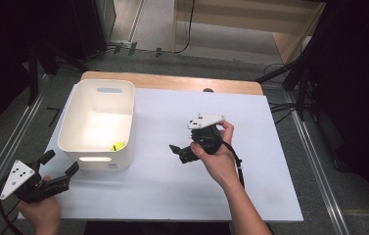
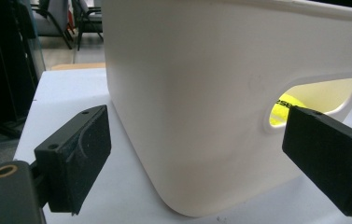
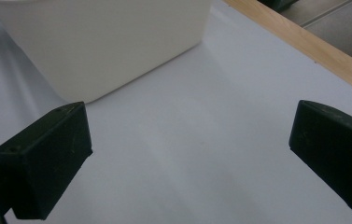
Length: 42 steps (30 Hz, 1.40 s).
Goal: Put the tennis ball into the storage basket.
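At the table's near left corner, the left gripper (image 1: 62, 164) points at the bin (image 1: 69, 128) with its jaws wide apart and nothing between them. In the left gripper view the bin's (image 2: 201, 116) rounded near corner sits between the pads (image 2: 89, 158), close but not touching, and the handle slot shows just past the right pad.

The right gripper (image 1: 175, 150) hovers over bare table (image 1: 172, 186) to the bin's right, near it, jaws also spread and empty; its own view shows the bin's wall (image 3: 117, 37) ahead.

The step in hand looks like taking hold of the bin. To do it well, I'd bring the left gripper to the rim or the handle slot instead of the curved corner, where flat pads would slip, and close on the thin wall squarely. The right gripper can steady the opposite side.

The bin stands upright and open. A yellow ball (image 1: 118, 146) lies in its near right corner, also glimpsed through the slot (image 2: 283, 108). Nothing else shows inside.
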Motion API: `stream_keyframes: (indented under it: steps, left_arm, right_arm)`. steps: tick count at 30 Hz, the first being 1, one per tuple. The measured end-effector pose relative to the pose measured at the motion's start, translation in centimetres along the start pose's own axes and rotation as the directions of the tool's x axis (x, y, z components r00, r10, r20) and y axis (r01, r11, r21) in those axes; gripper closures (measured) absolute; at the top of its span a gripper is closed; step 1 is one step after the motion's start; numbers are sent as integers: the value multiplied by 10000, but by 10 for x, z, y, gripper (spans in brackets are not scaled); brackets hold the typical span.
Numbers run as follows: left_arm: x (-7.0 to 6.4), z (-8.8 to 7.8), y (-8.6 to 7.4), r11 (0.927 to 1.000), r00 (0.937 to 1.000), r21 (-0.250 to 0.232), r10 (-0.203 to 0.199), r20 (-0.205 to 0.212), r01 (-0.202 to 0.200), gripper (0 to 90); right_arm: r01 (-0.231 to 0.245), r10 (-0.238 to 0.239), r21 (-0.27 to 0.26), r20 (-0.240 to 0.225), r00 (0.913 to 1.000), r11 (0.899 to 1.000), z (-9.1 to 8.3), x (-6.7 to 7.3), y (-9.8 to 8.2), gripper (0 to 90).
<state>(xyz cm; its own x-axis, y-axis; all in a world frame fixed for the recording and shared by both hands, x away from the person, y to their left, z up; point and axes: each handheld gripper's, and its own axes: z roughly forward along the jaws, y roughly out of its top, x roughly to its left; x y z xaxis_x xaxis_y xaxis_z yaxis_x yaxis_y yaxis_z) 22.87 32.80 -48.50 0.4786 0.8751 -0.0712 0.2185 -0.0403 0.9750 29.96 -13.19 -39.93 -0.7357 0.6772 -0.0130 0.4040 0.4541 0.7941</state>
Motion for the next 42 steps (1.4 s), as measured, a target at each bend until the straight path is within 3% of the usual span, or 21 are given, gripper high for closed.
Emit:
stream_keyframes:
  steps: [15, 20, 32, 42]
  left_arm:
    - [0, 0, 0, 10000, 10000, 39, 78, 1, -78, 79]
    - [0, 0, 0, 9999, 10000, 50, 86, -9, -86, 79]
    - [-2, 1, 0, 9998, 9998, 132, 181, -84, -180, 79]
    - [-2, 0, 0, 9995, 9997, 175, 246, -32, -245, 79]
  right_arm:
    - [-701, 722, -334, 671, 9951, 9970, -26, -22, -53, 0]
    - [-1180, 1226, -550, 901, 9884, 9915, -37, -31, -75, 0]
    - [-1574, 1690, -898, 1404, 9756, 9834, -64, -46, -109, 0]
    - [-2041, 2253, -1333, 1712, 9591, 9698, -83, -56, -143, 0]
